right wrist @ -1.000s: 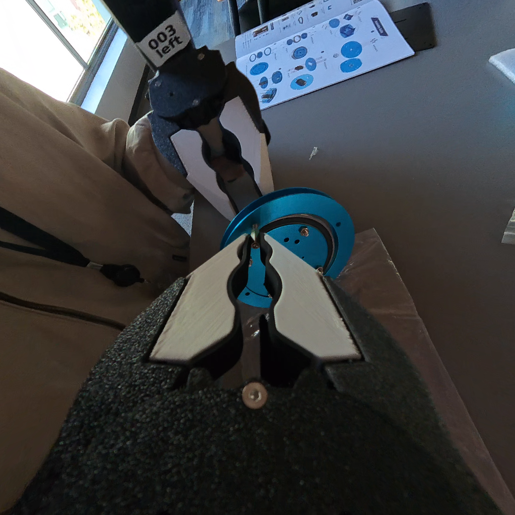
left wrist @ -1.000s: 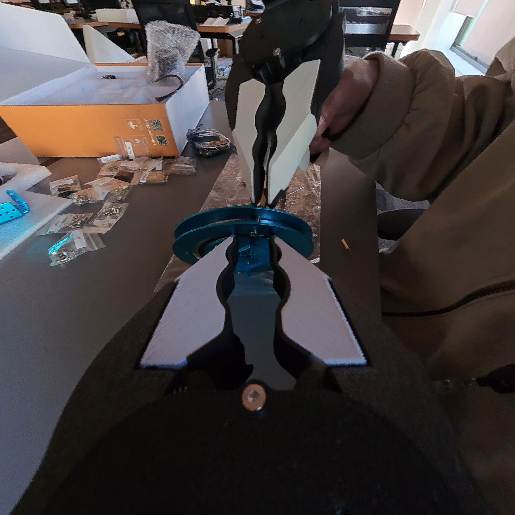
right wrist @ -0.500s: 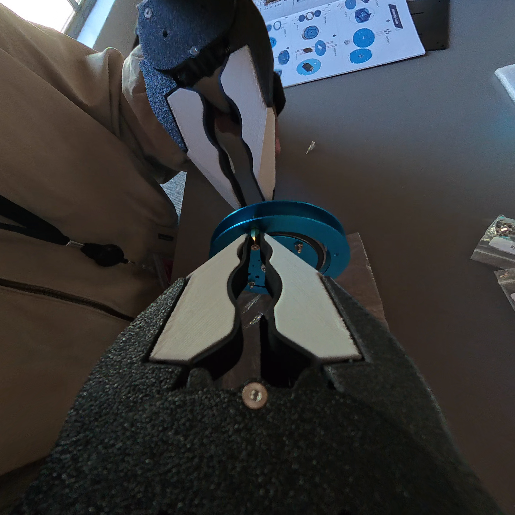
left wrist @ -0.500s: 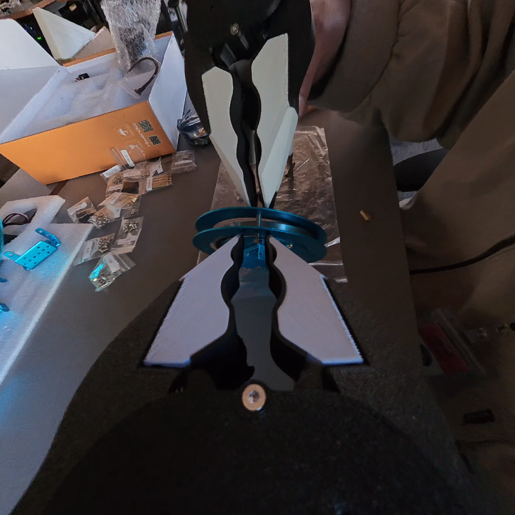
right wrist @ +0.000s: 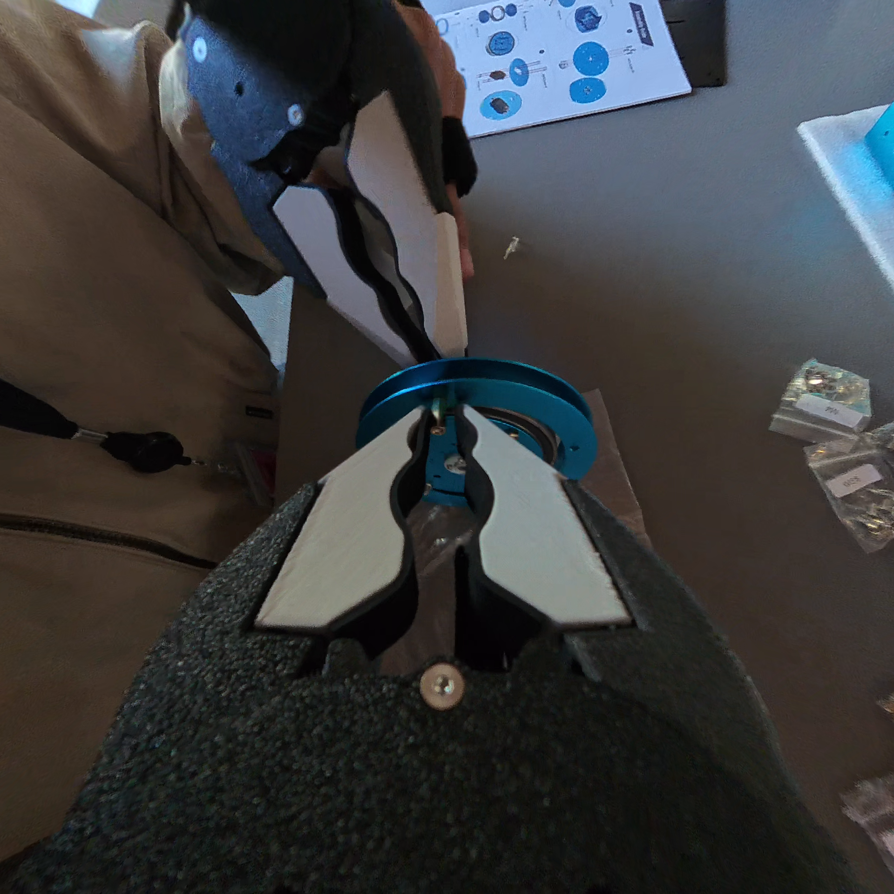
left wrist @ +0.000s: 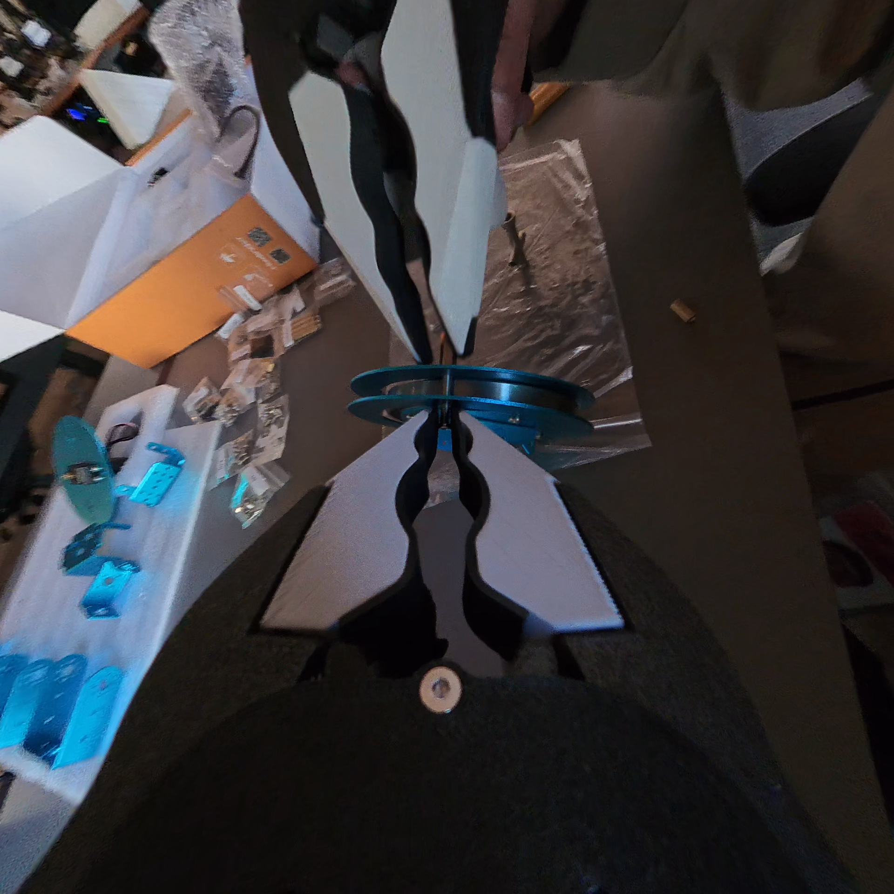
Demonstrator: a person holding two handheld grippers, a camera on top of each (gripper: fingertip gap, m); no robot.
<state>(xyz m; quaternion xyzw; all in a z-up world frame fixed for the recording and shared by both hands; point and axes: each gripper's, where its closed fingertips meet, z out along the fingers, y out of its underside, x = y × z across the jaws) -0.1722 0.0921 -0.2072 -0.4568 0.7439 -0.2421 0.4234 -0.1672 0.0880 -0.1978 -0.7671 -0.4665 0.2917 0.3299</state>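
Grey tabletop (right wrist: pixel 725 251) now sits lower beneath us: my left gripper (left wrist: pixel 442 425) and right gripper (right wrist: pixel 442 411), both nearly closed, have raised the blue double-disc wheel (left wrist: pixel 471 396) above the plastic bag (left wrist: pixel 556 271).

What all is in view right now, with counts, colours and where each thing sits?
pulley: one, blue, double flange, held above the plastic sheet between both tongs
plastic sheet: one, clear, on the table under the pulley
table: one, grey
box: one, orange and white, open, far left
hardware bags: several, clear, beside the box
brackets: several, blue, on white foam at left
manual: one, white with blue pictures, far side
left tongs: shut on the pulley
right tongs: shut on the pulley
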